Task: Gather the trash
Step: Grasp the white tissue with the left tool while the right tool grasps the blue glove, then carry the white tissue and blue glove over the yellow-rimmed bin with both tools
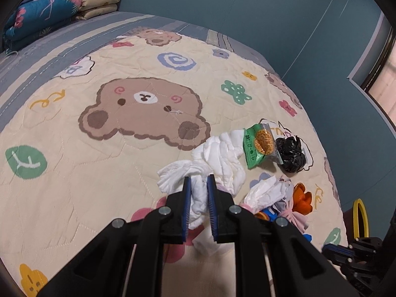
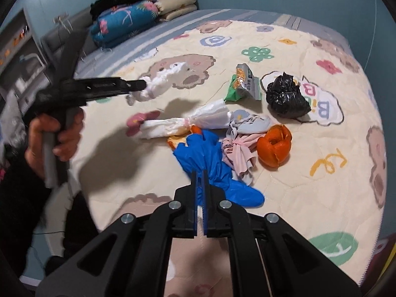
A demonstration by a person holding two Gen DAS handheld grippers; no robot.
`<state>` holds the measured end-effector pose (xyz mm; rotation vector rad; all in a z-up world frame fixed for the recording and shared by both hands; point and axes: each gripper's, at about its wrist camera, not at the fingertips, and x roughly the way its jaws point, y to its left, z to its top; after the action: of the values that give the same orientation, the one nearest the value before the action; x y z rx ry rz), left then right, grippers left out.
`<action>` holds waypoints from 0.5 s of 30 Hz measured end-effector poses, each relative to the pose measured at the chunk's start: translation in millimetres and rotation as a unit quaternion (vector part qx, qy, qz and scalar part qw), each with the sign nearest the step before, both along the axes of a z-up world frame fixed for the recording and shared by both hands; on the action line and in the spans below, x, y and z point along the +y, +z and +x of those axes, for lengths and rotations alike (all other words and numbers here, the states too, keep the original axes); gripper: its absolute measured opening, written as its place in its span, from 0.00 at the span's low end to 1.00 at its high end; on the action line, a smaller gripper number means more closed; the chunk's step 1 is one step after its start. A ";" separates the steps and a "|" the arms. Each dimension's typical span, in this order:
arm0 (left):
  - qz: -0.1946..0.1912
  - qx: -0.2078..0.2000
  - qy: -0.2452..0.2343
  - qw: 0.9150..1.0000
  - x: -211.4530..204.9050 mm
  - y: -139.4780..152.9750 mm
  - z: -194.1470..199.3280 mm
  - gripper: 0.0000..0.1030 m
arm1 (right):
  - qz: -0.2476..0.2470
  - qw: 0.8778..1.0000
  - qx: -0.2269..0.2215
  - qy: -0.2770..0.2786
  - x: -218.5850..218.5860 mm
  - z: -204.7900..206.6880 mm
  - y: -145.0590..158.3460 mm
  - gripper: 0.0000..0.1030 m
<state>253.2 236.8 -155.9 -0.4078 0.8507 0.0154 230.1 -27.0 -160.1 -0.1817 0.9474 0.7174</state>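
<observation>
On a bed [image 1: 74, 198] covered with a cream quilt printed with bears and flowers, a scatter of trash lies toward the right of the left wrist view. At the bottom centre of that view the left gripper [image 1: 199, 180] has its jaws closed on a crumpled white tissue [image 1: 198, 195], which bunches up between the blue pads and spreads out beyond the tips. In the right wrist view the same gripper reaches in from the left edge, held by a hand [image 2: 52, 138], with the tissue hanging off its tip above the quilt.

At the bottom centre of the right wrist view the right gripper [image 2: 200, 173] has its jaws pressed almost together on a blue glove [image 2: 210, 160] — the glove's cuff end runs in between the pads, and the rest fans out over the quilt to the right.

The other trash sits just beyond the glove: a twisted white plastic bag [image 2: 195, 121] to its upper left, a pink and grey rag [image 2: 240, 148] touching its right side, and an orange peel [image 2: 273, 146] right of the rag. Farther up the frame lie a green snack wrapper [image 2: 243, 84] and, beside it on the right, a crumpled black bag [image 2: 287, 96].

Folded blankets [image 2: 128, 19] are stacked at the far end of the bed, upper left — well apart from the trash.
</observation>
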 end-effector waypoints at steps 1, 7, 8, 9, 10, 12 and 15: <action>-0.002 0.001 0.002 1.000 2.5 -1.7 -2.3 0.12 | -0.009 1.000 -0.001 0.000 4.9 1.2 -2.8 0.08; -0.009 -0.003 0.004 1.000 10.5 -5.1 -11.3 0.12 | -0.031 0.999 -0.008 -0.003 20.5 11.2 -13.2 0.47; -0.012 -0.004 0.005 1.000 11.6 -6.0 -12.2 0.12 | -0.034 0.999 -0.009 -0.003 23.3 13.6 -15.4 0.47; -0.015 -0.004 0.004 1.000 12.7 -6.7 -13.0 0.12 | -0.039 0.999 -0.008 -0.003 27.1 16.1 -18.8 0.47; -0.019 -0.005 0.004 1.000 13.1 -7.8 -13.5 0.12 | -0.046 0.999 -0.009 -0.002 32.0 19.0 -23.6 0.47; -0.017 -0.005 0.004 1.000 12.5 -10.1 -15.1 0.12 | -0.061 0.998 -0.005 0.008 42.0 22.8 -35.4 0.46; -0.015 -0.002 0.002 1.000 11.1 -14.9 -16.7 0.12 | -0.100 0.995 -0.015 0.006 54.0 26.5 -53.8 0.46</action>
<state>236.5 247.9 -170.8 -0.4372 0.8477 0.0067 256.6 27.0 -213.9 -0.3732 0.9896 0.6284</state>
